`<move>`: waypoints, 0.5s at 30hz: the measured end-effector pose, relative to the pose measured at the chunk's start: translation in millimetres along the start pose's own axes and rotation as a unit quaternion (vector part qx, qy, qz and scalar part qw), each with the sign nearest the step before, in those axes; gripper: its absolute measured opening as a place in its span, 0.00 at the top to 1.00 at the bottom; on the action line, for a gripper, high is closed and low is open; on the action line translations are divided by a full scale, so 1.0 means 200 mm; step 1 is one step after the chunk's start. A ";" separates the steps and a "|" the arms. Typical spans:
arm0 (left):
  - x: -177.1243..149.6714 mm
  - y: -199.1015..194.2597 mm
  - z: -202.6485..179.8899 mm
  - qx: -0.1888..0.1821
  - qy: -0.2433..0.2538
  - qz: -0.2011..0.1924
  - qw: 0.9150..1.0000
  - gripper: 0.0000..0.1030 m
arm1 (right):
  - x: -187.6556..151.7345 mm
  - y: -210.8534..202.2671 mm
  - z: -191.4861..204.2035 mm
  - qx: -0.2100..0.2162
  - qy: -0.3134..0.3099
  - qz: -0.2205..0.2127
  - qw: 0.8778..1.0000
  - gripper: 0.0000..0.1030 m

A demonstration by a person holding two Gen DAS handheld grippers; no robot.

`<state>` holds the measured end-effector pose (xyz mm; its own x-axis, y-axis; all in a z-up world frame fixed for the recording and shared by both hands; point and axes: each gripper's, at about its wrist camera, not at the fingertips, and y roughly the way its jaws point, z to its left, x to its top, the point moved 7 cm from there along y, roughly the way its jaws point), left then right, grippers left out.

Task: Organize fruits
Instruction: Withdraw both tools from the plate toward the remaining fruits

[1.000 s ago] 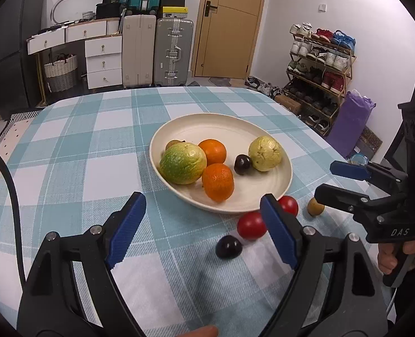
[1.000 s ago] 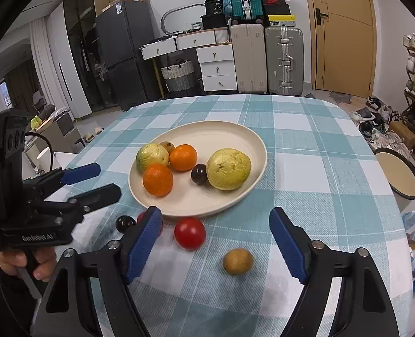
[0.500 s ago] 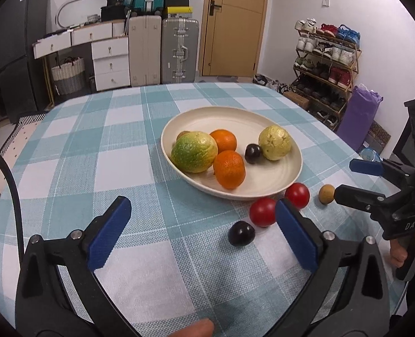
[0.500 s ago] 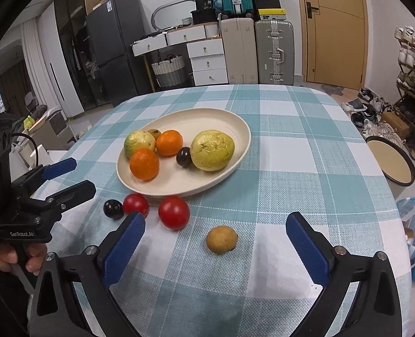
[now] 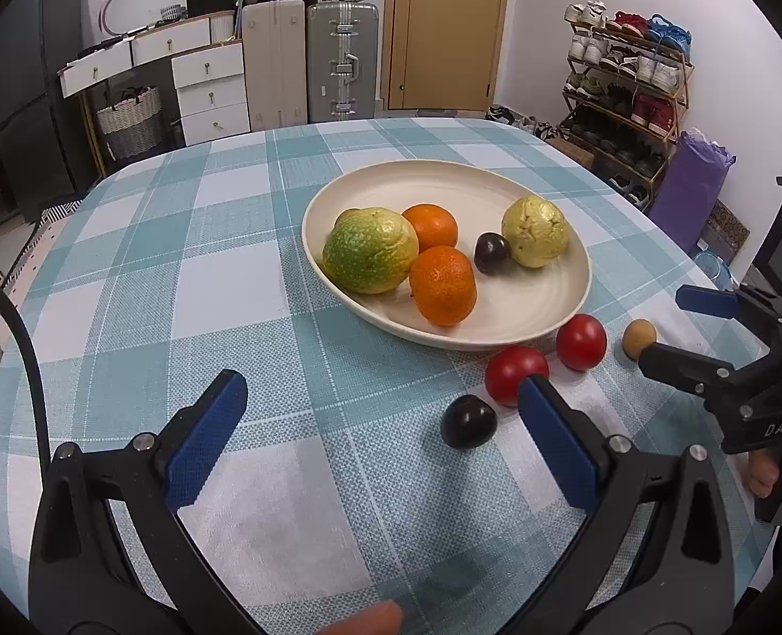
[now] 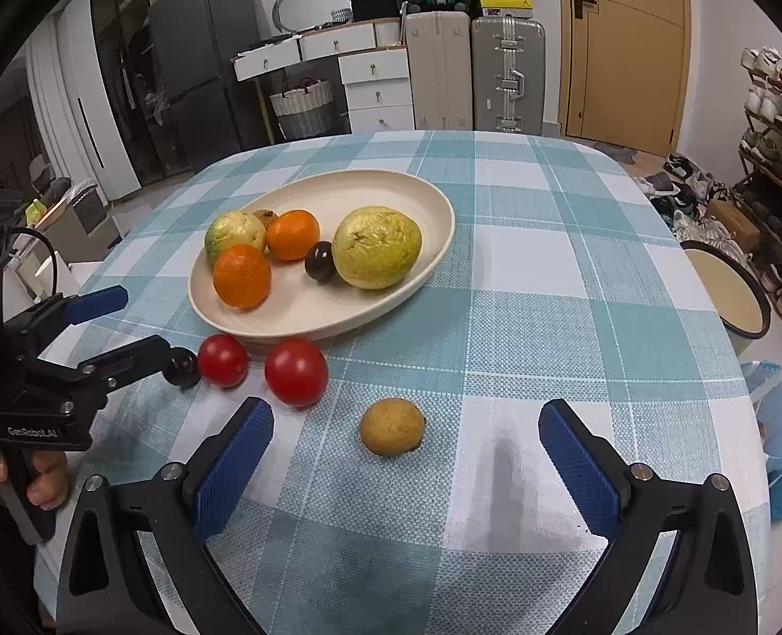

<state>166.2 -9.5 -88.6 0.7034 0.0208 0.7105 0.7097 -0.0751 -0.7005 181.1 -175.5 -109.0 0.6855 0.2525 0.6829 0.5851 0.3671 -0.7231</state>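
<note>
A woven checked cloth (image 6: 523, 264) carries a smooth oval plate (image 6: 423, 196) of bumpy citrus. Beside it lie glossy tomatoes (image 6: 296, 372), a rough brown fruit (image 6: 392, 426) and a dark plum (image 5: 468, 421). Left gripper (image 5: 380, 434) and right gripper (image 6: 407, 455) both gape empty.

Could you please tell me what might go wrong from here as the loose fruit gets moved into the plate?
1. The two tomatoes and the dark plum lie close together, so the open left tongs closing on one may knock another rolling.
2. The small brown fruit is round and sits between the wide-open right tongs; it might slip out when squeezed.
3. The plate is crowded on one side, so a dropped fruit could bump the oranges.
</note>
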 end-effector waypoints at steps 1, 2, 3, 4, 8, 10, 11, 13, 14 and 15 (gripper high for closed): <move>0.00 0.00 0.00 -0.001 -0.001 0.000 1.000 0.01 | -0.01 0.01 0.00 -0.001 0.001 0.006 1.000 0.00; 0.00 0.00 0.00 -0.001 -0.001 0.001 1.000 0.01 | -0.01 0.02 0.00 -0.001 0.001 0.010 1.000 0.00; 0.00 0.01 0.00 -0.002 -0.002 0.005 1.000 0.01 | -0.02 0.02 -0.01 -0.002 0.002 0.014 1.000 0.00; -0.01 0.01 0.00 -0.006 -0.003 0.011 1.000 0.01 | -0.03 0.03 -0.01 -0.004 0.001 0.018 1.000 0.00; -0.02 0.03 0.01 -0.008 -0.005 0.022 1.000 0.01 | -0.04 0.05 -0.02 0.000 0.006 0.028 1.000 0.01; -0.03 0.04 0.01 -0.005 -0.004 0.022 1.000 0.01 | -0.05 0.05 -0.02 0.005 0.008 0.026 1.000 0.01; -0.03 0.04 0.01 -0.003 -0.003 0.022 1.000 0.01 | -0.05 0.05 -0.02 0.006 0.009 0.025 1.000 0.02; -0.03 0.04 0.01 -0.002 -0.003 0.022 1.000 0.01 | -0.05 0.04 -0.02 0.011 0.009 0.024 1.000 0.10; -0.03 0.04 0.01 -0.002 -0.003 0.021 1.000 0.01 | -0.05 0.04 -0.02 0.012 0.010 0.024 1.000 0.17; -0.03 0.04 0.01 -0.003 -0.002 0.022 1.000 0.01 | -0.05 0.05 -0.02 0.011 0.010 0.025 1.000 0.25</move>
<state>167.7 -8.3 -97.5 0.7336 0.0223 0.6792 0.6784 -0.0825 -0.7300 181.4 -177.5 -122.3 0.7221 0.2522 0.6441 0.5409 0.3746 -0.7531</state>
